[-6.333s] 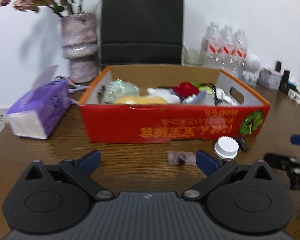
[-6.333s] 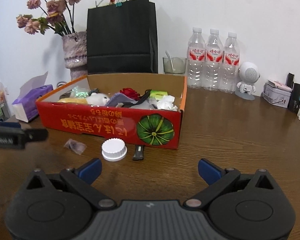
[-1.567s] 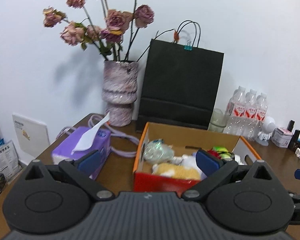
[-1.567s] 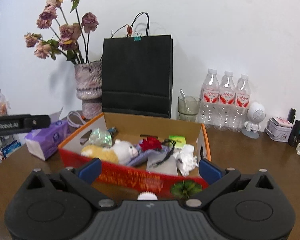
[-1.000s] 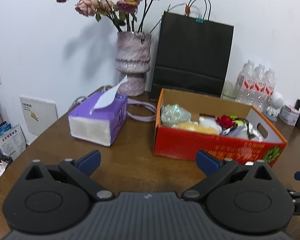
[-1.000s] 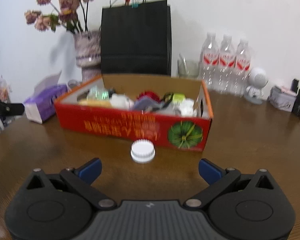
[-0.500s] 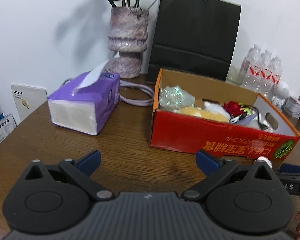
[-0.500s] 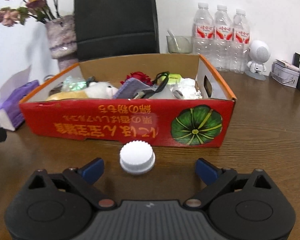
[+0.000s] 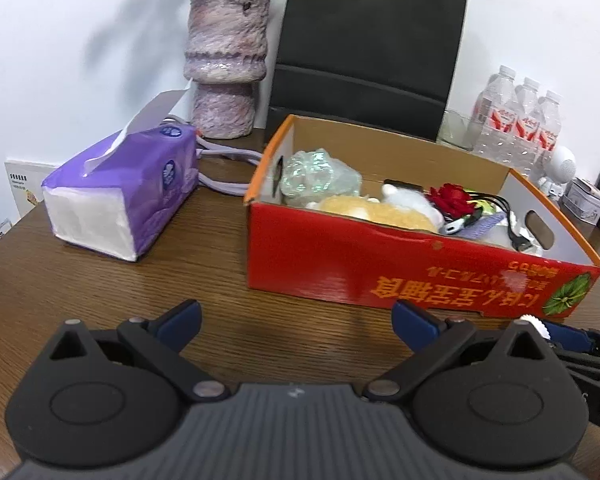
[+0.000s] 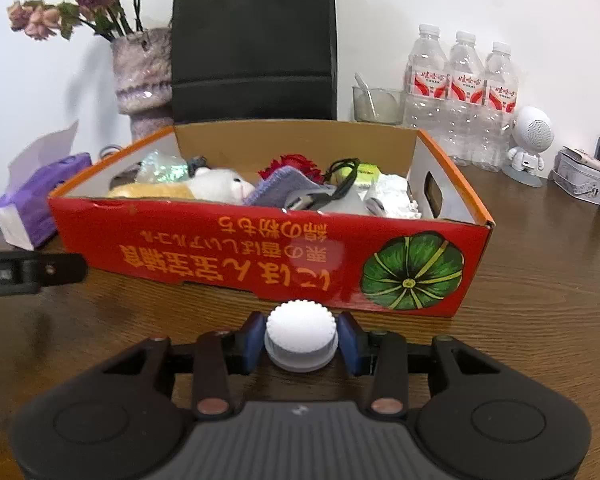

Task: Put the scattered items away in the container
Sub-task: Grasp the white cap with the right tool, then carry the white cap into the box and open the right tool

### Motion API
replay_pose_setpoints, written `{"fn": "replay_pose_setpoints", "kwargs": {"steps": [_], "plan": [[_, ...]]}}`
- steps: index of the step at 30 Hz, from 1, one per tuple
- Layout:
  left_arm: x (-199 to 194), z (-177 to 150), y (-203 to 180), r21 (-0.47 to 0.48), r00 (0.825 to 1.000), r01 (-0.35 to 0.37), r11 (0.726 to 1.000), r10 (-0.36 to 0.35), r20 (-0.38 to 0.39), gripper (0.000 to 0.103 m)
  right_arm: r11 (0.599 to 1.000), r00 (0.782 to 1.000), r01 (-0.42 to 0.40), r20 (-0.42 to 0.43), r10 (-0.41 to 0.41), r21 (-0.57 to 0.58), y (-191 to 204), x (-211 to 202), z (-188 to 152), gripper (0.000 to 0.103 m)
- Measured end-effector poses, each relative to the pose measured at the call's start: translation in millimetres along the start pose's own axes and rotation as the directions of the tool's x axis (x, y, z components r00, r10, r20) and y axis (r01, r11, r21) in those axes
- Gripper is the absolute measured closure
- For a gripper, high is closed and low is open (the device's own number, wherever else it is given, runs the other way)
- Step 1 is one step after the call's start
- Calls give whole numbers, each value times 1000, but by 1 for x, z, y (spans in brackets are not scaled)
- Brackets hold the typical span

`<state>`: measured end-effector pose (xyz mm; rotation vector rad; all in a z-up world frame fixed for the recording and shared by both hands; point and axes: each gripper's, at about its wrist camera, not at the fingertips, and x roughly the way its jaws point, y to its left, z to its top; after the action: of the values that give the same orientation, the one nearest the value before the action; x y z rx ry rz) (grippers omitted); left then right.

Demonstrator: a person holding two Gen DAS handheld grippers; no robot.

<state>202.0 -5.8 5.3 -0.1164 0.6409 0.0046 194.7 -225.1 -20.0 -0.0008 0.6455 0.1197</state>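
A white ribbed cap [image 10: 300, 334] sits on the wooden table just in front of the red cardboard box [image 10: 228, 248]. My right gripper [image 10: 300, 342] has its jaws closing around it, and the blue pads [image 10: 255, 338] touch the cap on both sides. The box holds a plush toy, a red flower, cables and wrappers. In the left wrist view my left gripper [image 9: 296, 320] stands open over bare table before the box [image 9: 380, 264], with nothing between its fingers. The cap [image 9: 534, 323] and the right gripper [image 9: 572, 338] show at the lower right there.
A purple tissue pack [image 9: 128, 196] lies left of the box. Behind it stand a mottled vase [image 9: 226, 68] and a black paper bag [image 9: 364, 48]. Three water bottles [image 10: 460, 100], a glass [image 10: 376, 104], a white robot figure [image 10: 532, 140] and a tin [image 10: 580, 176] line the back right.
The right jaws have come in from wide apart onto the white cap. The left gripper has moved lower and nearer to the box and table.
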Motion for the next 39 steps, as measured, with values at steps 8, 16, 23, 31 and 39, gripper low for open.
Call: {"fn": "replay_pose_setpoints", "kwargs": {"steps": [8, 16, 23, 31, 39], "plan": [[-20, 1, -8, 14, 1000, 7, 1000, -8, 27, 0, 999, 999, -19, 34, 20, -36, 7, -22, 0, 64], [-45, 3, -10, -2, 997, 28, 1000, -27, 75, 0, 999, 992, -34, 117, 37, -26, 4, -55, 4, 64], [-70, 19, -15, -2, 991, 50, 999, -49, 127, 0, 998, 978, -49, 200, 55, -32, 1, -84, 15, 64], [-89, 48, -28, 9, 971, 58, 998, -59, 233, 0, 998, 954, -55, 295, 59, -23, -2, -99, 45, 64], [-68, 70, -34, -26, 960, 45, 999, -36, 276, 0, 998, 939, -60, 340, 51, 16, -10, -80, 75, 64]]}}
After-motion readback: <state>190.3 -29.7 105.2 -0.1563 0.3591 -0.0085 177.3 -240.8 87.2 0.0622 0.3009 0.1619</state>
